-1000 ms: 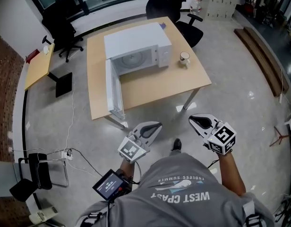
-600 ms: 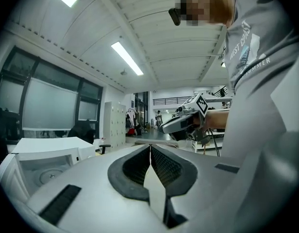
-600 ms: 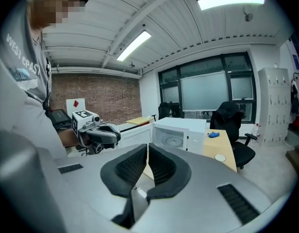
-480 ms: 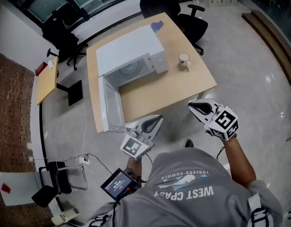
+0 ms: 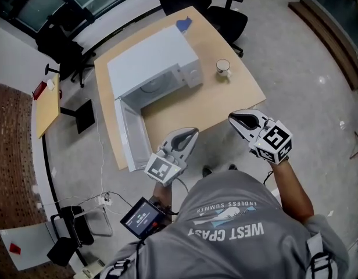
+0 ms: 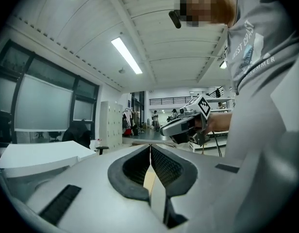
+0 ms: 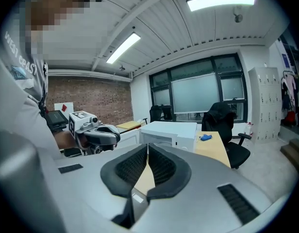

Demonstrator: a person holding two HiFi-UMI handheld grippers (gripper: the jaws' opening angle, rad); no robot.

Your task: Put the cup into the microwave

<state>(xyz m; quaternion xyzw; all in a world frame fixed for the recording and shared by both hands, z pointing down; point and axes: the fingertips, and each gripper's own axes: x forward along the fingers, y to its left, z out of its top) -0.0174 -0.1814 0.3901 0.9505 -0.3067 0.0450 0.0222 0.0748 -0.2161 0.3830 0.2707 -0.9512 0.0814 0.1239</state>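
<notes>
Head view: steeply down onto table [image 5: 217, 102]. Gripper views level: left's shows right gripper [image 6: 164, 128], right's shows left gripper [image 7: 114, 138].

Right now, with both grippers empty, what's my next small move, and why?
Probably carry the right gripper forward toward the cup, opening its jaws on the way. The cup stands upright on the table, right of the microwave, on that gripper's side; those jaws are together and empty. The microwave door already stands open, so nothing is needed there first.
</notes>
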